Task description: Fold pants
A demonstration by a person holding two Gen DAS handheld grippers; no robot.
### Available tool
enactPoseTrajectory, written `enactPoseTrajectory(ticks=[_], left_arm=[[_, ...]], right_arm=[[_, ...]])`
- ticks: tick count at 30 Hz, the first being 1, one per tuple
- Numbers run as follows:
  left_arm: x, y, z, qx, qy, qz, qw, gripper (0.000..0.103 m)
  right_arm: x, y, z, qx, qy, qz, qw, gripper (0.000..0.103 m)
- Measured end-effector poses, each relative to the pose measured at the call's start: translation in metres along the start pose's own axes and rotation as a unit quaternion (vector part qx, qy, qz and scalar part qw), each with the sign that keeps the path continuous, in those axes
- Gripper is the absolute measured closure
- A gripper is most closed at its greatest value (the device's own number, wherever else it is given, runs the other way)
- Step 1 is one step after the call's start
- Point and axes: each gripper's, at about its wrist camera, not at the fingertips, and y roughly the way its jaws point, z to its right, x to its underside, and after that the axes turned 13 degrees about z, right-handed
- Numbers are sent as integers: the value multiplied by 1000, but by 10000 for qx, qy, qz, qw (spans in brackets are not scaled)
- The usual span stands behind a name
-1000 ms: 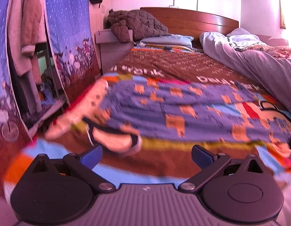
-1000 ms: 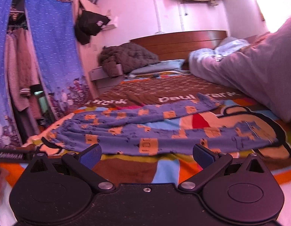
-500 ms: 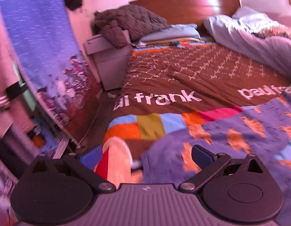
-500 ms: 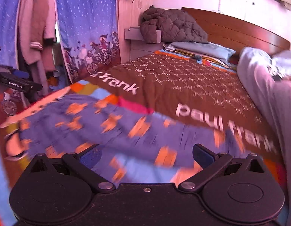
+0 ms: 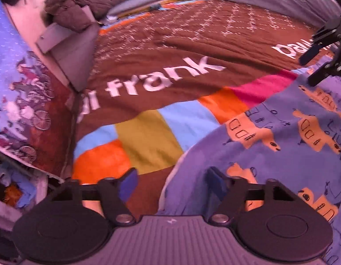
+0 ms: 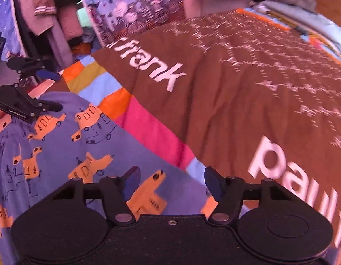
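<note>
L gripper (image 5: 170, 184) jaws part-open, nothing between them; sits over near edge of the pants (image 5: 281, 143), whose pale hem runs just inside the R pad. R gripper (image 6: 170, 182) also part-open w/ nothing clamped, blue pads low over far edge of the pants, which lie spread flat on the bedspread (image 5: 148, 141). Each gripper shows in the other's view, apart along the same cloth. Fabric looks thin, light, soft & floppy: prob drapes and bunches, no stiffness, so best to pinch edge/hem at both ends, not mid-panel. Readable: "paul frank" in white on bedspread's brown part; "GenRobot.AI" on L gripper body, seen from R cam
</note>
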Motion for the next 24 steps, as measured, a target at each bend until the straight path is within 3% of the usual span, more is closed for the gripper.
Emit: enactPoseTrajectory(ticks=[2,4,6,7,8,11,13,17,21,24], left_arm=[[-4,4,-4,279,-172,-69,9994,65],[-6,7,-5,459,-241,-156,9985,79],[-6,8,-1,450,-152,-190,9987,86],[-8,7,2,390,-100,-195,9990,95],[-9,7,4,325,-83,-213,9992,99],[-15,1,8,100,-32,-207,9997,101],[-21,-4,11,-48,46,-114,9999,101],[-29,-14,9,-302,128,261,9991,102],[-21,10,1,-485,-168,-74,9987,102],[-21,2,8,-607,-169,106,9980,102]], right_arm=[[1,11,4,-64,-35,-169,9998,36],[8,18,5,-67,-2,-344,9994,37],[20,18,4,75,139,-194,9997,40],[25,15,2,163,148,-45,9997,43],[29,12,0,244,159,87,9995,56],[31,2,4,550,445,290,9971,98],[27,-2,4,691,455,367,9959,101],[12,-14,-14,980,-103,668,9929,103],[9,-11,-13,1195,-5,896,9888,103],[17,-1,-18,1381,-62,868,9866,103]])
